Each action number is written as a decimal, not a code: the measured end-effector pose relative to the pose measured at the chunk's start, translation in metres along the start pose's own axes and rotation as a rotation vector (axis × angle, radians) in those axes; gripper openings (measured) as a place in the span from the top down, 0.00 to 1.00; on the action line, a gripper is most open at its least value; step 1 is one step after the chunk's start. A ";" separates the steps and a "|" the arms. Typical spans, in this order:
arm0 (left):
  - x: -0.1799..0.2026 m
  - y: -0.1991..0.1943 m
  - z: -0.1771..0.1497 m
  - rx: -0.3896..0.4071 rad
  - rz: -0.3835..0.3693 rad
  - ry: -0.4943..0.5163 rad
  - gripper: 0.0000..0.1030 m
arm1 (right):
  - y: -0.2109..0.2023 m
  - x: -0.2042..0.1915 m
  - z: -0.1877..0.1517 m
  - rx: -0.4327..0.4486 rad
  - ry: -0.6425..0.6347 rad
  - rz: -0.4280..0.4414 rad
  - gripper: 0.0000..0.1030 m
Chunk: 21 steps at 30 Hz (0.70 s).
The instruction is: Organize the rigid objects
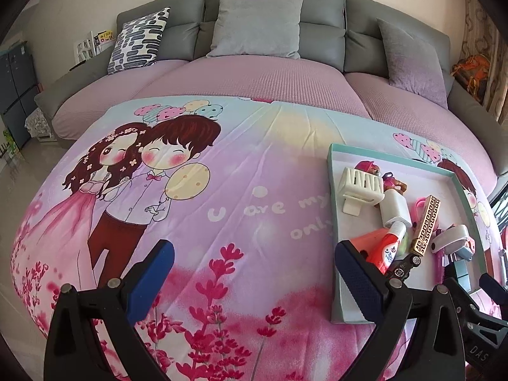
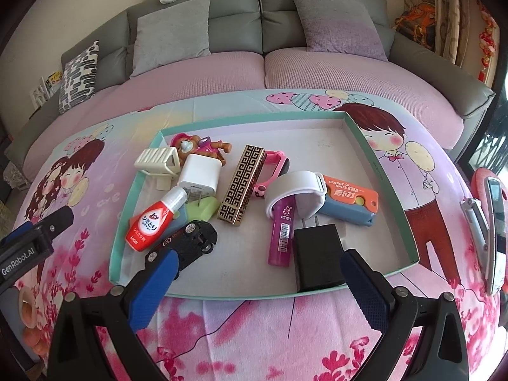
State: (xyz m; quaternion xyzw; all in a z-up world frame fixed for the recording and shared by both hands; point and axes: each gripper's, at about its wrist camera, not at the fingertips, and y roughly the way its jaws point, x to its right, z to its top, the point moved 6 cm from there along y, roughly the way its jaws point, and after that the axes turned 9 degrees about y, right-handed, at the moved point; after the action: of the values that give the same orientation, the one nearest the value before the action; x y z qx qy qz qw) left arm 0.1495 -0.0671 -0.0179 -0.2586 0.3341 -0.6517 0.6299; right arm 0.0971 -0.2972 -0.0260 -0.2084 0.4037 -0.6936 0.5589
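**Ana:** Cartoon-printed bedding covers the surface, with a grey sofa behind it. What sits on it?

**Ben:** A shallow teal-rimmed tray lies on the bedding, holding a jumble of small rigid things. Along its left edge are a white ribbed clip, a toy figure partly hidden behind a white charger, and a red bottle lying over a green piece that is mostly covered.

**Ana:** And toward the near edge?

**Ben:** A black toy car, partly behind the right gripper's left finger. A black plug adapter lies at the near edge, between the blue pads, which stand wide apart and touch nothing. A purple tube has its top tucked under a white band. A gold patterned box hides most of a pink item; an orange knife toy lies near the right edge.

**Ana:** The left gripper?

**Ben:** Its fingers are spread too, holding nothing, over bare bedding just left of the tray's left edge. Off the tray at far right, a metal tool is cut off by the frame and hard to identify.
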 end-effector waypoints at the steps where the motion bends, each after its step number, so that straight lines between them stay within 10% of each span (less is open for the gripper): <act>1: 0.000 -0.003 0.000 0.005 -0.003 -0.004 0.02 | -0.003 0.000 -0.001 0.005 -0.006 -0.001 0.00; 21: -0.016 -0.035 -0.045 -0.023 -0.027 -0.020 0.02 | -0.039 0.013 -0.031 0.014 -0.019 0.010 0.00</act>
State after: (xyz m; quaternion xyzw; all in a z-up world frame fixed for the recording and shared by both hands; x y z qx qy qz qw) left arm 0.0940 -0.0470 -0.0184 -0.2770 0.3316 -0.6537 0.6213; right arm 0.0469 -0.2974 -0.0149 -0.2090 0.3944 -0.6916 0.5679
